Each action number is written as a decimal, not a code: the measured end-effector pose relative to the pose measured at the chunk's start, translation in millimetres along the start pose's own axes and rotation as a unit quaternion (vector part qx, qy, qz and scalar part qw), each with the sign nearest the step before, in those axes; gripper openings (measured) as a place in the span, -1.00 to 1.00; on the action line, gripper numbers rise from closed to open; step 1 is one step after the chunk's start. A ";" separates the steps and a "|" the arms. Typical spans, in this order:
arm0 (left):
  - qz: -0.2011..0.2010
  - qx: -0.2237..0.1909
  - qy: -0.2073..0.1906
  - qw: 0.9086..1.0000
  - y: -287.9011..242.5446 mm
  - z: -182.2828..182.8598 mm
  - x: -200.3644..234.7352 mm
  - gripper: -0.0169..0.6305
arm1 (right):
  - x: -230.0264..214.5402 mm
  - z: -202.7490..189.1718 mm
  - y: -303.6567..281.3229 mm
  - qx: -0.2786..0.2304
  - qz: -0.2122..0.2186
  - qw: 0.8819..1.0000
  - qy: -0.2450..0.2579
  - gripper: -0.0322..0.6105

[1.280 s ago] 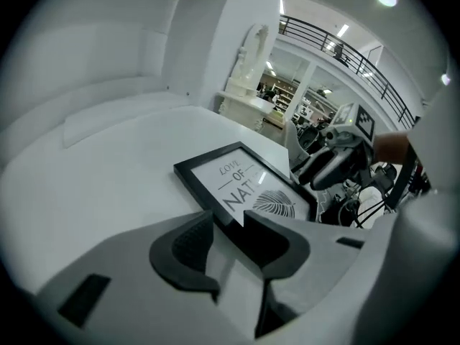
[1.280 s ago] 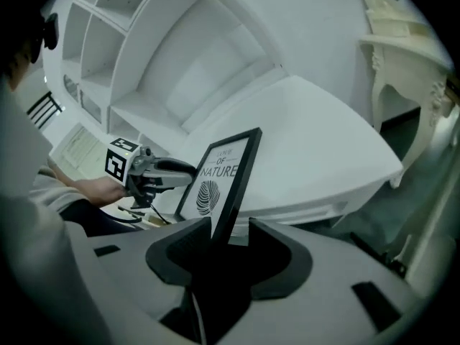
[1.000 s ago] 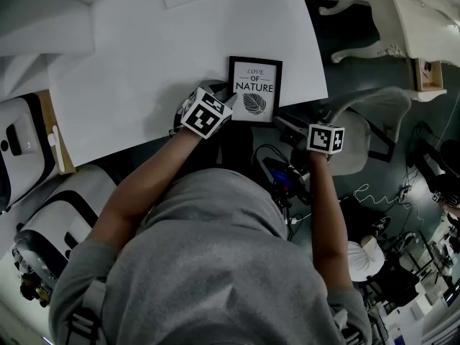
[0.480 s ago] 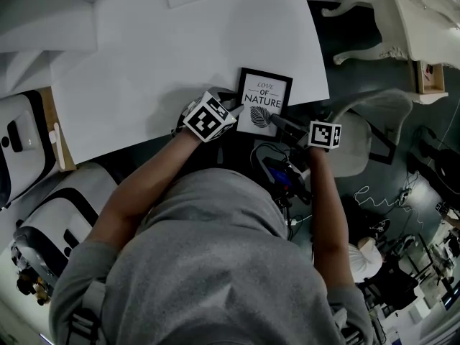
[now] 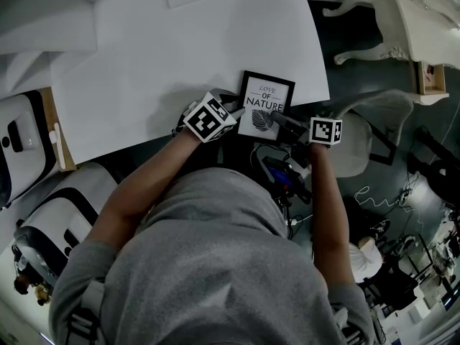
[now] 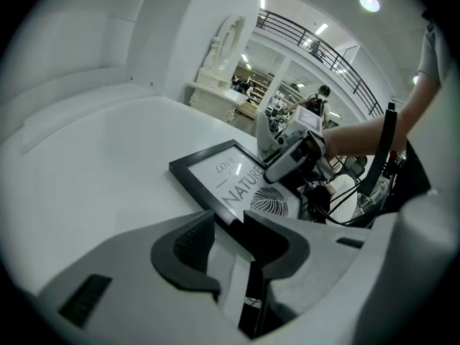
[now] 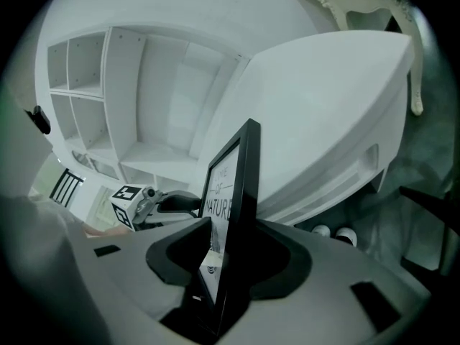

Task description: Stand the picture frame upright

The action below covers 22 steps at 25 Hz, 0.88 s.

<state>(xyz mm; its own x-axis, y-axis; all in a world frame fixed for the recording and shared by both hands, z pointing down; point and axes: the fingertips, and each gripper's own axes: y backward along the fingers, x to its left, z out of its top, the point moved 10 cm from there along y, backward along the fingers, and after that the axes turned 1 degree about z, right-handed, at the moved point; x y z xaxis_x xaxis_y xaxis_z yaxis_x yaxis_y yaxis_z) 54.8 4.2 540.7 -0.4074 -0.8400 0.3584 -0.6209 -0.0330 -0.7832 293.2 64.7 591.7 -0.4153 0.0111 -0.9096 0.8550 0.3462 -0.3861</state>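
The black picture frame, printed "LOVE OF NATURE", is at the near edge of the white table, slightly raised on its near side. My right gripper is shut on its lower right edge. In the right gripper view the frame stands edge-on between the jaws of the right gripper. My left gripper sits at the frame's lower left corner. Seen from the left gripper, which is open, the corner of the frame lies just beyond the tips, untouched. The right gripper shows across the frame.
White ornate furniture and a pale chair stand to the right of the table. Cables and gear lie below the table edge. Black-and-white cases are at the left. Open white shelves rise behind the table.
The right gripper came in from the right and closed on the frame's edge. The frame slid right, toward the table's corner, and tilted up a little. The left gripper hardly moved.
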 end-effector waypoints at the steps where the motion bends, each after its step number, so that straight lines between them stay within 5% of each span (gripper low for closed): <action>1: -0.001 0.000 0.001 1.000 -0.4 0.3 0.6 -0.55 | 0.8 0.1 1.3 0.002 0.002 1.000 0.001 -0.37; 7: -0.011 -0.010 0.008 1.000 1.4 -4.3 -0.3 -0.55 | 9.2 -3.3 14.2 -0.018 0.020 1.000 0.015 -0.61; 17: -0.007 -0.031 0.009 0.999 9.7 -10.5 -1.5 -0.55 | 43.3 11.6 17.3 -0.047 0.044 0.997 0.052 -0.68; 22: -0.025 -0.062 0.056 0.996 18.7 -16.1 2.2 -0.55 | 50.1 15.5 14.3 -0.051 0.061 0.995 0.053 -0.70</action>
<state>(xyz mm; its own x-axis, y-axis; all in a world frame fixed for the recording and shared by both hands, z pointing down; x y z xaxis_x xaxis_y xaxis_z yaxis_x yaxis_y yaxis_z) 31.5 10.4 535.0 -0.4416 -0.7725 0.4563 -0.7183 -0.0004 -0.6957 289.5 55.6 538.3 -0.3453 0.1559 -0.9255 0.8672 0.4301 -0.2511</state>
